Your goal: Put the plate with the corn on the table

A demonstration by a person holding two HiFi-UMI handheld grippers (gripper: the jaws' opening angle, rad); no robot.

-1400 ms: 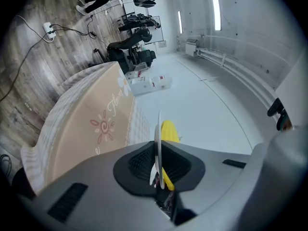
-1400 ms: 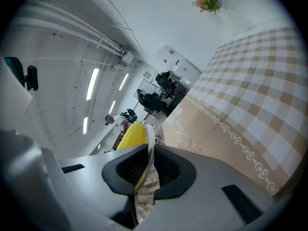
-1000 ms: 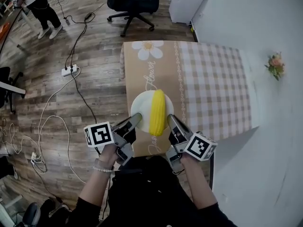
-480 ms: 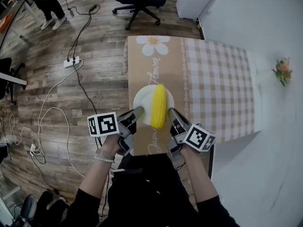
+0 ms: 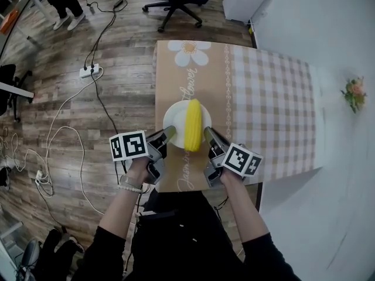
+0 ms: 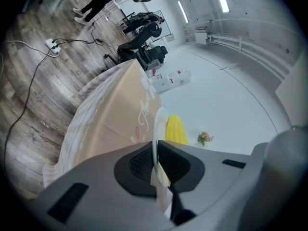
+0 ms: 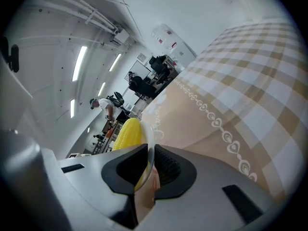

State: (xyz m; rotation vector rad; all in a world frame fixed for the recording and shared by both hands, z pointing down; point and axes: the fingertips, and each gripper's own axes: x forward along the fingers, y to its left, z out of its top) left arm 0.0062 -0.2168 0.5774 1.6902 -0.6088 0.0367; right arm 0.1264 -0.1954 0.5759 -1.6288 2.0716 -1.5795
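Plate (image 5: 173, 117) with the corn (image 5: 193, 124) has sunk closer to the tabletop (image 5: 263, 98) over the last second, level and above its near edge. Left gripper (image 5: 169, 133) and right gripper (image 5: 208, 133) keep their jaws clenched on opposite rims. Set-down looks close, though whether the plate touches yet is unclear.

L gripper (image 6: 155, 147) clamps plate (image 6: 159, 121) w/ corn (image 6: 175, 129).
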